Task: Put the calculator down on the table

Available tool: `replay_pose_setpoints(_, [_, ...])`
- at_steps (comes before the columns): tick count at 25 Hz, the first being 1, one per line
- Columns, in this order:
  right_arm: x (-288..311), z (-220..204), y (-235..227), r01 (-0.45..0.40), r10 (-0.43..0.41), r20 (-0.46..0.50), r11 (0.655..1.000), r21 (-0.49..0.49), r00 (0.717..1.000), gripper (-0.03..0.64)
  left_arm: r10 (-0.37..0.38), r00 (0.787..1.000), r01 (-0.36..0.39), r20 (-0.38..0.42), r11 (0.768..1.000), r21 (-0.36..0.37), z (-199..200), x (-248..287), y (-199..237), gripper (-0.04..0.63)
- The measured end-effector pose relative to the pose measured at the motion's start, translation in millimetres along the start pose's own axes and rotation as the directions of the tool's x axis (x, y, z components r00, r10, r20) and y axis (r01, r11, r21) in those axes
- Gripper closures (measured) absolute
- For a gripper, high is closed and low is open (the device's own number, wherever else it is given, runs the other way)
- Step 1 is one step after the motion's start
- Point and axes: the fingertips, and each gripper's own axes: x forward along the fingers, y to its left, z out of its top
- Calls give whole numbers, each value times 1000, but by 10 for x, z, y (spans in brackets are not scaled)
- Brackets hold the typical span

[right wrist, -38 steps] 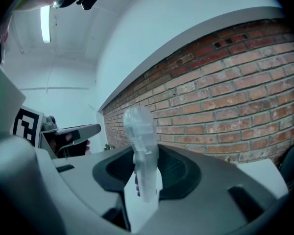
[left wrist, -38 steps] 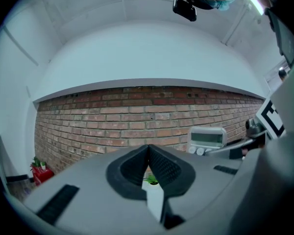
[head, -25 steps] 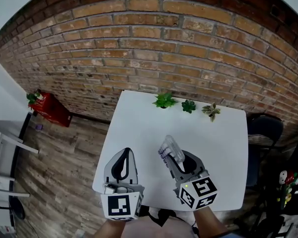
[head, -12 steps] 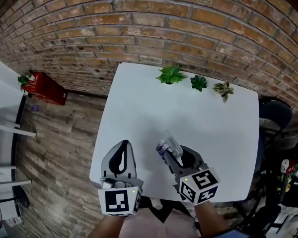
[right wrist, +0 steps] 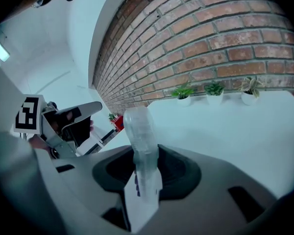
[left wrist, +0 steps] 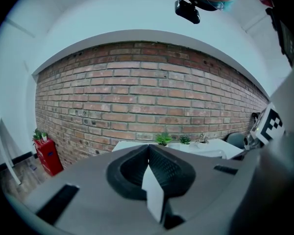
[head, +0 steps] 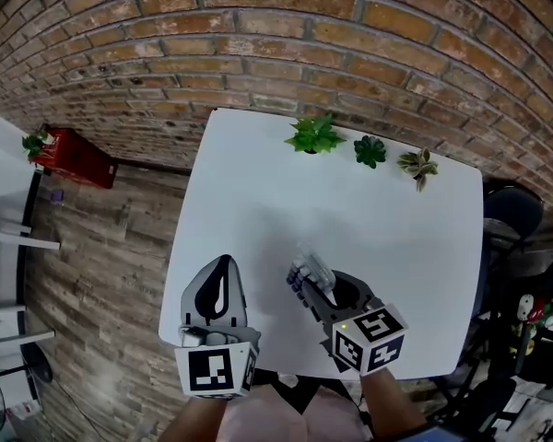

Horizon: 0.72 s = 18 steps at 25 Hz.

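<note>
The right claw (head: 318, 293) is clamped on the calculator (head: 304, 270), which is held edge-on between its jaws and projects beyond their tips over the white tabletop (head: 378, 228). The left claw (head: 217, 288), pressed together and empty, is seen alongside.

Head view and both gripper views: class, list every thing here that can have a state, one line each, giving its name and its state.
Calculator: clamped edge-on in the right gripper, not yet lying on the table.
Right gripper: shut on the calculator.
Left gripper: jaws together, nothing between them.
Three potted plants: upright, in a row along the table's far edge.
Table: standing against the brick wall.
</note>
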Motion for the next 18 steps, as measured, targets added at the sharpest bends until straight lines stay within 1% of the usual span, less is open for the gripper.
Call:
replay_pose_setpoints(4, [69,-2,-46,-32,33,-16,997,67,999,482,-10,1000,10,-10,1000,0,-20,93,-34,584])
replay_pose_setpoints(9, [202,-31,-95,-87,100,-68,980,177,993,476,-17,1000,17,-21,1000,4,-15,207,-29,584])
replay_pose_setpoints(13, [272,-11,-164,-74,96,-96,974,213,991,468,-14,1000,14,-25,1000,6,11,292,28,584])
replay_pose_setpoints(18, [340,-20,-281,-38,70,-138,974,223,988,440,-17,999,17,-32,1000,7,11,380,45,584])
